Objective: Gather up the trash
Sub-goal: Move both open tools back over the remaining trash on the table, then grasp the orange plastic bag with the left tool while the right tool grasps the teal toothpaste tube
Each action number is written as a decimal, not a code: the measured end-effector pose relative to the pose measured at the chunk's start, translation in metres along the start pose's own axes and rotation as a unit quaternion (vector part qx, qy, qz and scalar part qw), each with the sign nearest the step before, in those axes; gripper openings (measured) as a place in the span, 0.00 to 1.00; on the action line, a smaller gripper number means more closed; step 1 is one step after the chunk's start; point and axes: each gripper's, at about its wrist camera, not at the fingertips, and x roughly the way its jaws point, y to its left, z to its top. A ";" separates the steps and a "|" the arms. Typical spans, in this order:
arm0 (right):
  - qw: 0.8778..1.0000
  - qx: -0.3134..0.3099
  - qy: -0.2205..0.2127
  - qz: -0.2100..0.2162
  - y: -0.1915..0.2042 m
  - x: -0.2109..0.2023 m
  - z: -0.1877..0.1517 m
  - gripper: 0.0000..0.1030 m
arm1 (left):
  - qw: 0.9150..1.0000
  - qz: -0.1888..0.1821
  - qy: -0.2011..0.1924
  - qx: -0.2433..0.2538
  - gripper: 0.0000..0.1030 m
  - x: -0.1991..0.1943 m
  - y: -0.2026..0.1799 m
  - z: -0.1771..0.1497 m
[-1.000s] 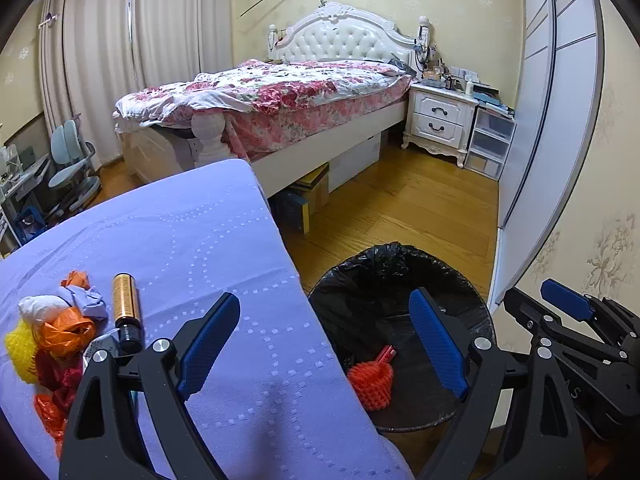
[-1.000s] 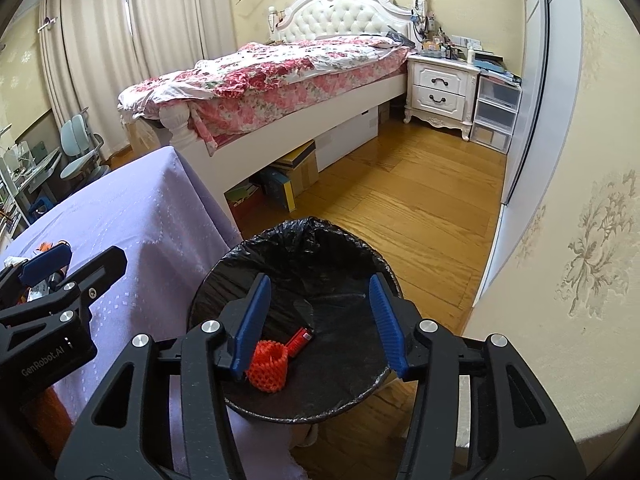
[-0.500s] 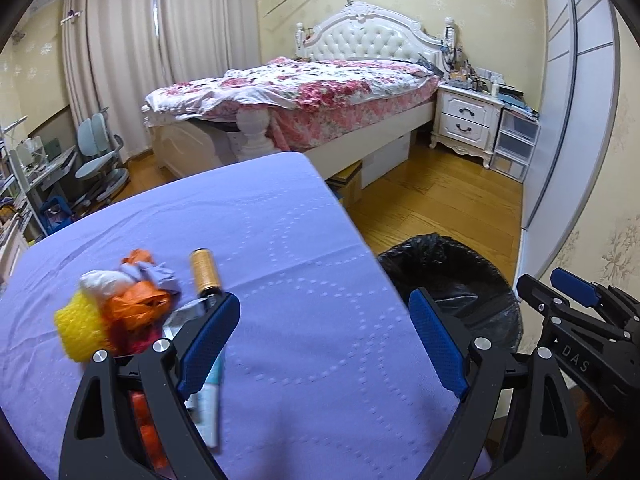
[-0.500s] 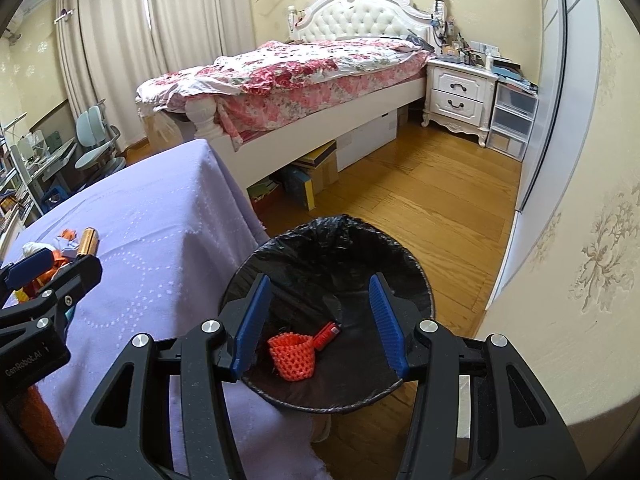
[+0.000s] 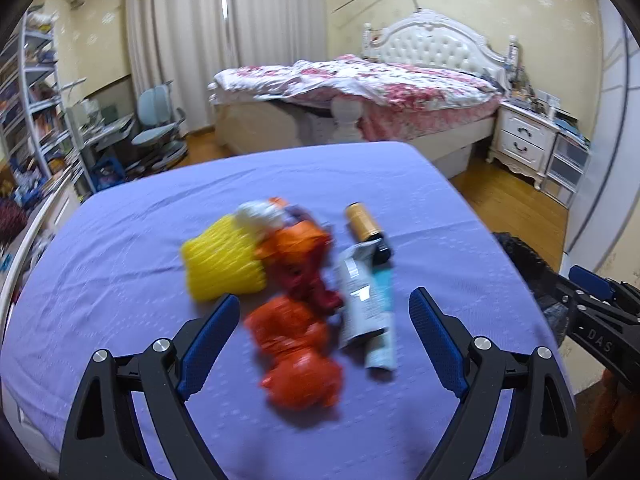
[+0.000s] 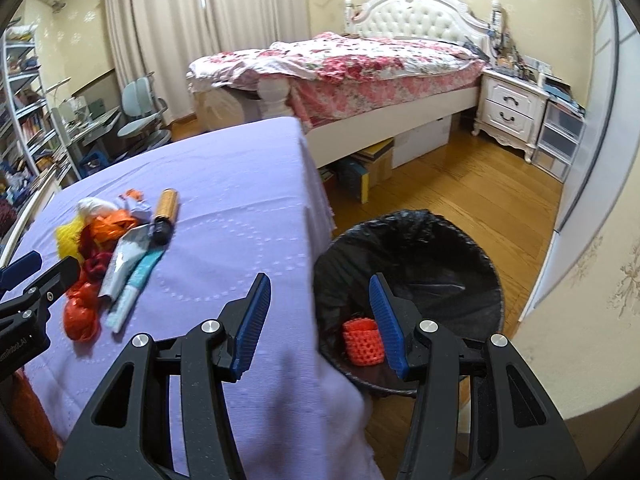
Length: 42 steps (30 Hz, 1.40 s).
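Observation:
A trash pile lies on the purple-clothed table (image 5: 120, 240): a yellow foam net (image 5: 222, 262), orange plastic bags (image 5: 298, 344), a silver and teal wrapper (image 5: 366, 304) and a gold tube (image 5: 364, 226). My left gripper (image 5: 324, 334) is open and empty, just in front of the orange bags. My right gripper (image 6: 318, 322) is open and empty over the table edge, beside the black-lined trash bin (image 6: 408, 292). An orange foam net (image 6: 362, 342) lies in the bin. The pile also shows in the right wrist view (image 6: 116, 256).
A bed (image 5: 360, 92) with a floral quilt stands behind the table. A white nightstand (image 6: 510, 110) and plastic drawers (image 6: 560, 140) line the right wall. A desk chair (image 5: 158, 128) and shelves (image 5: 28, 92) stand at the left. Boxes (image 6: 368, 168) sit under the bed.
My left gripper has swung left from the bin to face the trash pile. My right gripper has also turned left, from over the bin to the table edge. Both stay open.

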 end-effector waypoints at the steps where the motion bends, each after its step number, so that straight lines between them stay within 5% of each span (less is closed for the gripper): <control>1: 1.000 -0.007 0.001 0.004 0.007 0.000 0.000 0.49 | 1.000 0.003 0.003 -0.006 0.84 0.001 0.005 -0.002; 13: 0.998 -0.058 0.021 0.024 0.058 0.009 -0.004 0.49 | 0.999 -0.002 0.033 -0.038 0.82 0.017 0.033 -0.023; 18: 0.997 -0.064 0.028 0.023 0.065 0.012 -0.004 0.49 | 0.998 -0.021 0.057 -0.029 0.67 0.029 0.029 -0.028; 23: 0.997 -0.069 0.034 0.028 0.070 0.015 -0.006 0.49 | 0.996 -0.051 0.063 -0.030 0.41 0.029 0.033 -0.033; 42: 0.991 -0.110 0.040 0.060 0.117 0.014 -0.011 0.49 | 0.996 -0.038 0.059 -0.057 0.40 0.009 0.070 -0.048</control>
